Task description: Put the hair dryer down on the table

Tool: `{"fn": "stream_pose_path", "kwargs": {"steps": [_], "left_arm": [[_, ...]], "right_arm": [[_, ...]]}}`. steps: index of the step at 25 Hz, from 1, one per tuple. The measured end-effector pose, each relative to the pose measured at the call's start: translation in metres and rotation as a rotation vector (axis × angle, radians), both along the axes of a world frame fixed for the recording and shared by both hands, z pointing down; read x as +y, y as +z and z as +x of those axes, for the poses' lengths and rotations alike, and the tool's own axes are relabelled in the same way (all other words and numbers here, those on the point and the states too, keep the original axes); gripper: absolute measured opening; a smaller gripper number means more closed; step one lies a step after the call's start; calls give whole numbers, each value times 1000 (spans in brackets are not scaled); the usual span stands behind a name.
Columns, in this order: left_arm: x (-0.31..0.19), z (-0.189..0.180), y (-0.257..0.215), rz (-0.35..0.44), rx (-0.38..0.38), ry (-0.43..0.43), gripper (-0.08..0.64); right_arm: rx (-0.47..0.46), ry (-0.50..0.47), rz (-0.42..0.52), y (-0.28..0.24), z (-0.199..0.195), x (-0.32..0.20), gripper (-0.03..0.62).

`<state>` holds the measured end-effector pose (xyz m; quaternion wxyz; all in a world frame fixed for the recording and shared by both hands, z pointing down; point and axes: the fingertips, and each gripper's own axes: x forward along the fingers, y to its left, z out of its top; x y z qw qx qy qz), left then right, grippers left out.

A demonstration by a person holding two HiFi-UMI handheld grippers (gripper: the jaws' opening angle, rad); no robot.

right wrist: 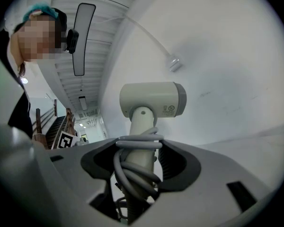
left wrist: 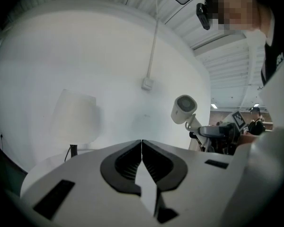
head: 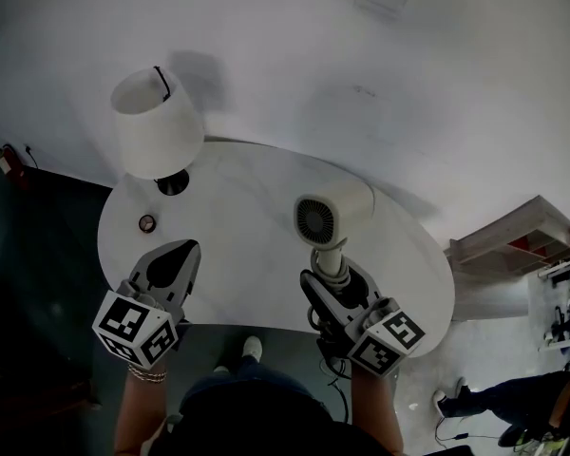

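1. Hair dryer (head: 328, 218) is partly hidden: the lower end of its handle goes behind the right gripper (head: 331, 288) in the head view and drops below the jaws in the right gripper view
2. From the head view the dryer sits over the right half of the white round table (head: 247, 255); no view shows whether any part of it touches the tabletop
3. A small round thing (head: 147, 222) near the table's left edge is too small to identify
4. The dryer is cream-white with a short barrel, a round grille at the back and a straight handle; a grey cord (right wrist: 132, 167) is wound in loops round the handle
5. The right gripper is clamped on the hair dryer, its dark pads on either side of the wrapped handle, and the barrel stands out beyond the jaw tips
6. The left gripper (head: 176, 255) is over the table's left part, well apart from the dryer; its jaws are pressed together with nothing between them
7. Only the right gripper view shows the cord loops and a printed label on the side of the barrel
8. Only the head view shows the grille from behind along with the whole tabletop, where a white-shaded lamp (head: 157, 122) stands at the far left
9. The left gripper view shows the dryer from the side, off to its right
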<state>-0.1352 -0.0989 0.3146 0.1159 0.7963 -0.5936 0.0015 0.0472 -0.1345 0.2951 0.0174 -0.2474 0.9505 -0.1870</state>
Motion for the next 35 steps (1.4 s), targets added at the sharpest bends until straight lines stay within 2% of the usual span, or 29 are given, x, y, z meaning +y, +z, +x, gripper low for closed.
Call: {"fn": "stream_pose_path", "kwargs": {"steps": [9, 20, 26, 35], "left_arm": [[-2, 4, 13, -24, -9, -46, 17], [5, -8, 41, -102, 13, -50, 17], [-10, -16, 47, -137, 17, 25, 17], [-48, -21, 60, -160, 35, 146, 17]], "right_arm": [[14, -69, -27, 18, -7, -9, 261], [40, -75, -80, 46, -38, -13, 261], [45, -40, -131, 61, -61, -13, 261], [133, 12, -185, 93, -82, -25, 261]]}}
